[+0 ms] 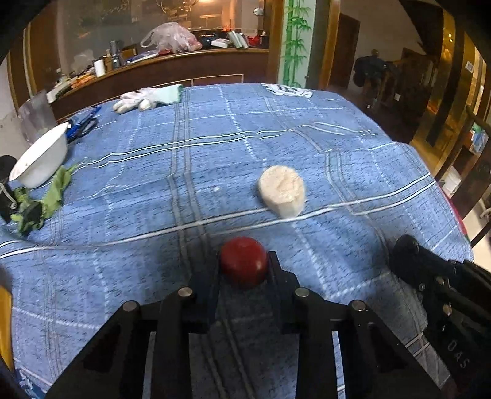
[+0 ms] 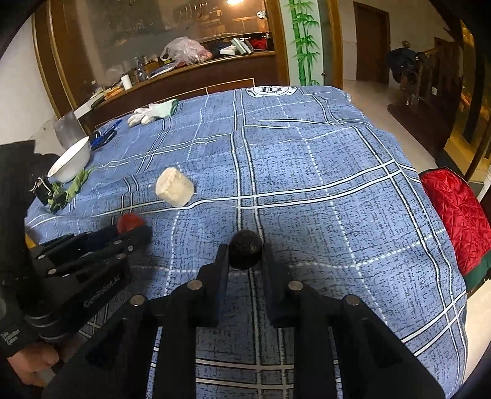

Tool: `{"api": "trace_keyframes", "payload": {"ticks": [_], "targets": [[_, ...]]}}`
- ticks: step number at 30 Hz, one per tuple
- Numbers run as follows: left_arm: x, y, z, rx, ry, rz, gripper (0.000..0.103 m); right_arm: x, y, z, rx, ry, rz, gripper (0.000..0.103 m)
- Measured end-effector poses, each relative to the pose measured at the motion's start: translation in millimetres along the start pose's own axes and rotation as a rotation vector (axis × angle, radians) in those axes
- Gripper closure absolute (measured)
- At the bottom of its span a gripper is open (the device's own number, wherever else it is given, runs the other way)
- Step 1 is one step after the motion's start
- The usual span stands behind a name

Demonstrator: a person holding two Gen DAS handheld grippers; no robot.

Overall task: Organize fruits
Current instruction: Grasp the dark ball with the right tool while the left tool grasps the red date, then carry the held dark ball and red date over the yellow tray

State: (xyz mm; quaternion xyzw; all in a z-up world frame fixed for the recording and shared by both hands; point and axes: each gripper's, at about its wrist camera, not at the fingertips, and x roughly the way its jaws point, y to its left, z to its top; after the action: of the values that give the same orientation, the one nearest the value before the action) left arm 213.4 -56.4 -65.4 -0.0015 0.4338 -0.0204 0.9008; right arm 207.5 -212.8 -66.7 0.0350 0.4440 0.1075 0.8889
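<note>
Open cloth (image 2: 307,172) ahead; only the pale chunk (image 1: 281,191) intrudes.

- Dim, warm indoor light from a glowing ceiling lamp (image 2: 234,1) at the back.
- Left view slightly motion-blurred.
- Fisheye bending and dark vignetted corners throughout.

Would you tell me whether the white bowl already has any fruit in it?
No, the white bowl looks empty, tilted at the table's left edge.
</note>
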Motion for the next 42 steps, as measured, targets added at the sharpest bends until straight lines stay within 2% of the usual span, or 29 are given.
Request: {"api": "trace_keyframes", "payload": {"ticks": [4,6,20,33,42], "targets": [[-11.8,10.3,-12.6,-0.006,0.007,0.029,0.075,10.6,7.8,-6.5,-0.023,0.049,-0.015,0.082],[-17.4,15.1,-17.9,-0.011,0.008,0.035,0.075,7.5,11.5,-8.0,-0.031,0.045,-0.025,0.082],[-80.4,39.9,-64.0,-0.038,-0.044,0.064,0.075,-45.5,49.4,-55.0,-0.089,0.030,-0.039,0.081],[-148.5,69.9,-102.4,-0.086,-0.154,0.118,0.075,-99.2,108.8,-77.2,-0.182,-0.059,0.034,0.081],[-175.0,92.7,-116.5,-0.126,-0.197,0.170,0.075,-116.2,152.6,-87.3,-0.276,-0.105,0.096,0.081]]}}
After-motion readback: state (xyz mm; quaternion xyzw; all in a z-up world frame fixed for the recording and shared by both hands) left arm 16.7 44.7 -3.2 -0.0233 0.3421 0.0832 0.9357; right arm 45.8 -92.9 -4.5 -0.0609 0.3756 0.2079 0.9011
